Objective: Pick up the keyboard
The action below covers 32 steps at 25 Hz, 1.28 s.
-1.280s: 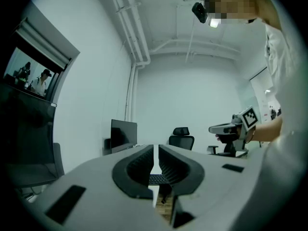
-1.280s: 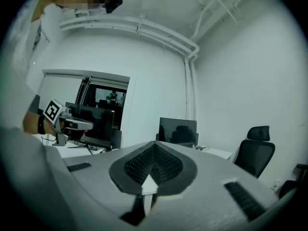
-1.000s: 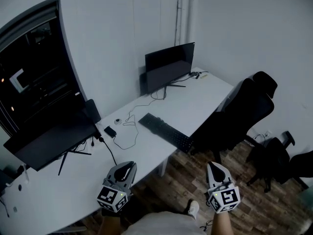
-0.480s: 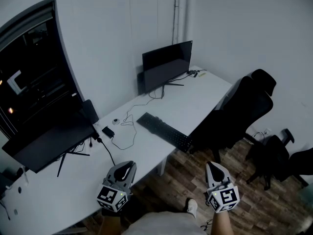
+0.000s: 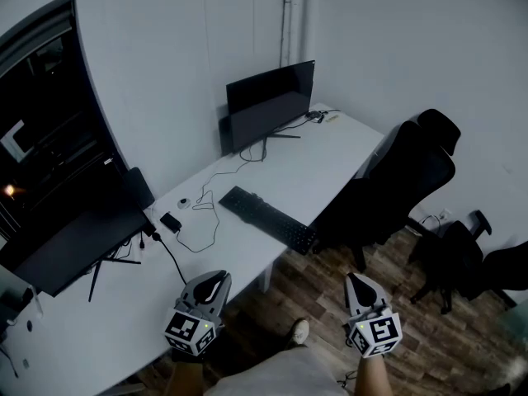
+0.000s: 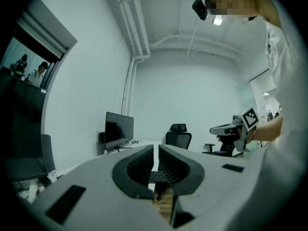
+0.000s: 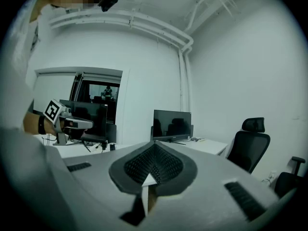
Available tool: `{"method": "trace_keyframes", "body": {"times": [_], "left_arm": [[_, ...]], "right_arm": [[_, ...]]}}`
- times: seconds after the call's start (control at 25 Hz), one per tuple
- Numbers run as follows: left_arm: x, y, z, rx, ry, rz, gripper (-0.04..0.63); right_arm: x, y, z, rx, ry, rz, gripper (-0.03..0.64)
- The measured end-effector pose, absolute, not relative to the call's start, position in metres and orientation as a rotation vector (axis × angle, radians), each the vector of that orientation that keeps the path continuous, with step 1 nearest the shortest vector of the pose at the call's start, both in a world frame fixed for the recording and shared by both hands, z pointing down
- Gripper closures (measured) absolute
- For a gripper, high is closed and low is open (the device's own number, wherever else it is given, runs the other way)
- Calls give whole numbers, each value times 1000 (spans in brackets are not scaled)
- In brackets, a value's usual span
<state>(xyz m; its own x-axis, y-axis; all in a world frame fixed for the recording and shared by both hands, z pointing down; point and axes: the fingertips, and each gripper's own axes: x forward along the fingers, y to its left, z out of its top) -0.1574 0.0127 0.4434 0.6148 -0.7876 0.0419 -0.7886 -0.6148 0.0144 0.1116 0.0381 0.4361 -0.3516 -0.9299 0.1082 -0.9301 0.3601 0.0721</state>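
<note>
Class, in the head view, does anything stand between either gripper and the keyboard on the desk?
Nothing lies between the left gripper and the keyboard, only bare desk. The black office chair stands at the desk edge beside the keyboard's near end and may crowd the right gripper on approach.

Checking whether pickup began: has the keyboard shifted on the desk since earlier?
No. The keyboard keeps its place beside the looped cable on the desk; the view shifted.
</note>
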Motion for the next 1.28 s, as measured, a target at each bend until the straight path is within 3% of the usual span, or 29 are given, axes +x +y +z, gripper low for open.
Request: {"method": "trace_keyframes", "body": {"times": [1.28], "left_arm": [[-18, -202, 473, 2697, -1379, 194, 565]], "right_arm": [[178, -208, 469, 1309, -2629, 27, 614]]}}
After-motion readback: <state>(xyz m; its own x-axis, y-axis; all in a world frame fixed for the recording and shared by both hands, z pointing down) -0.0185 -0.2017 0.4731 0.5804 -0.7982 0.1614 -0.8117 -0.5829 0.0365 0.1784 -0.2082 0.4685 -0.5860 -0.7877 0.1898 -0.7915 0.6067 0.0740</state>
